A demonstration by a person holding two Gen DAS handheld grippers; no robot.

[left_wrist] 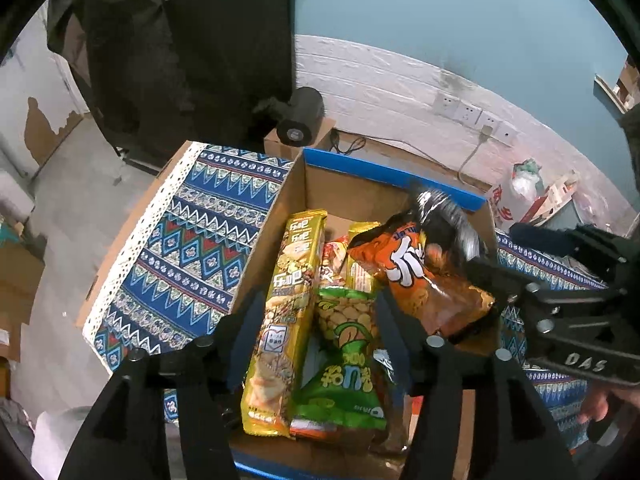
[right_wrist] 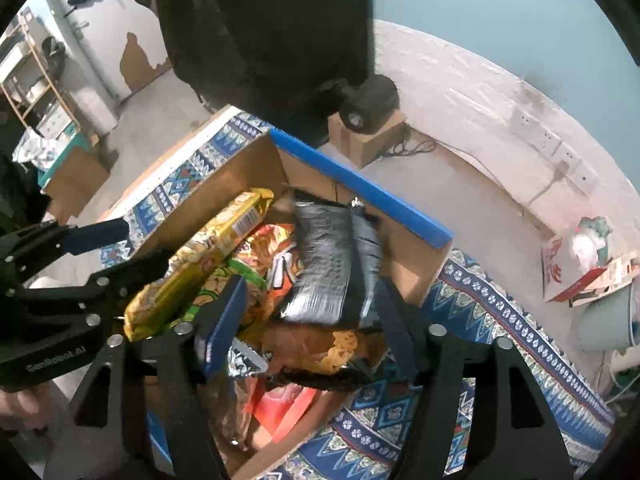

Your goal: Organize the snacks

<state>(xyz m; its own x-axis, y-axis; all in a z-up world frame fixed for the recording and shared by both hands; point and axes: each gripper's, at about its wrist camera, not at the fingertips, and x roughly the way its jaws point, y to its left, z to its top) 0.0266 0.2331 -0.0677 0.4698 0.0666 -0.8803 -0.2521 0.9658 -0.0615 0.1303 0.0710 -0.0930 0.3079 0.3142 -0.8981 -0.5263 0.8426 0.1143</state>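
Both the left tool (left_wrist: 316, 320) and right tool (right_wrist: 312, 312) stand open, holding nothing, over the cardboard box (left_wrist: 296, 184); its light, crinkly snack packets (left_wrist: 288, 312) suit edge grips.

Cardboard box (left_wrist: 276, 208) showing matt brown corrugated walls, glossy blue tape on rim. Yellow packet (left_wrist: 286, 312), green bag (left_wrist: 348, 360), orange bag (left_wrist: 420, 276) all looking like shiny crinkled plastic film. Black packet (right_wrist: 324, 268), at 12 o'clock, glinting foil-like. Tablecloth (left_wrist: 192, 248) reading as matt woven cloth.
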